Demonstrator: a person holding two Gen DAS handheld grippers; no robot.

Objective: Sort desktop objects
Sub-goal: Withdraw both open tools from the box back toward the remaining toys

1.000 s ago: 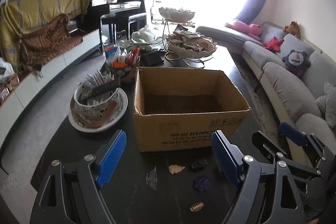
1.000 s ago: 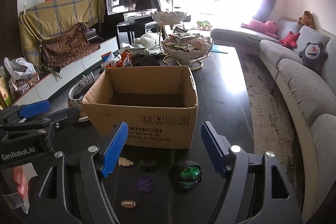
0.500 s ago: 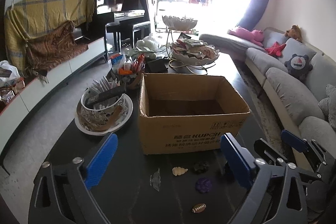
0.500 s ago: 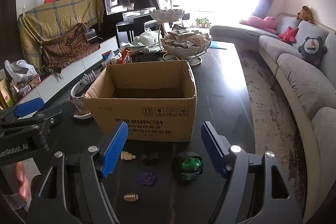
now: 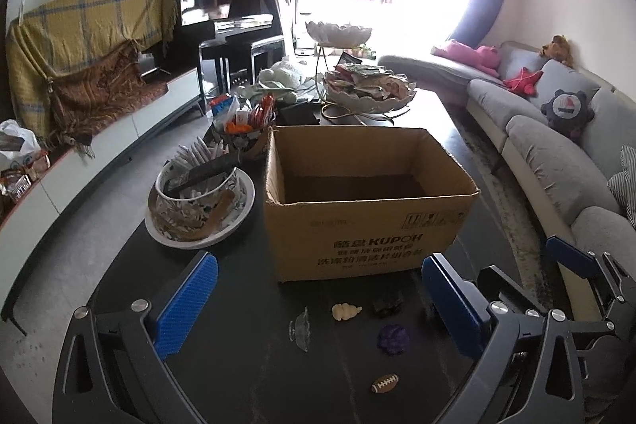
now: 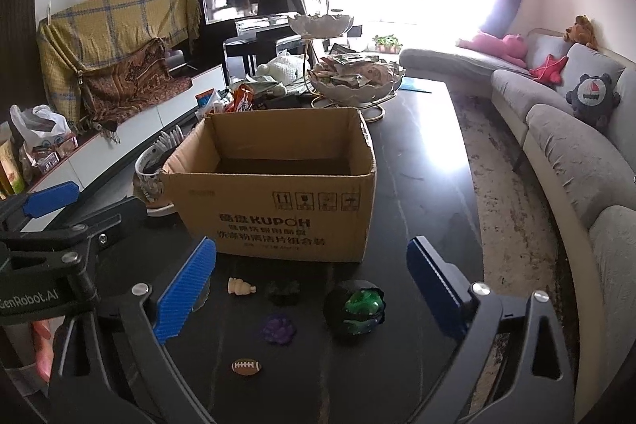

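An open cardboard box [image 5: 369, 201] [image 6: 278, 201] stands on the dark table [image 5: 246, 364], empty as far as I can see. In front of it lie small items: a cream shell piece [image 5: 345, 311] [image 6: 239, 286], a black piece [image 5: 387, 306] [image 6: 283, 291], a purple piece [image 5: 392, 338] [image 6: 279, 329], a tiny football [image 5: 384, 382] [image 6: 246, 366], a clear piece [image 5: 301, 328] and a black ball with green inside [image 6: 356, 309]. My left gripper [image 5: 318, 304] hovers open above them. My right gripper [image 6: 310, 289] is open too, held over the same items.
A bowl of packets on a white plate [image 5: 198, 197] sits left of the box. Behind it are a snack bowl [image 5: 242, 134] and a two-tier white dish stand [image 5: 365, 86]. A grey sofa [image 5: 556, 153] runs along the right. A finger [image 6: 41, 348] shows at lower left.
Both grippers have drawn back and risen a little from the box, so the small items sit farther up between the fingers. Both stay open. Nothing was picked up.
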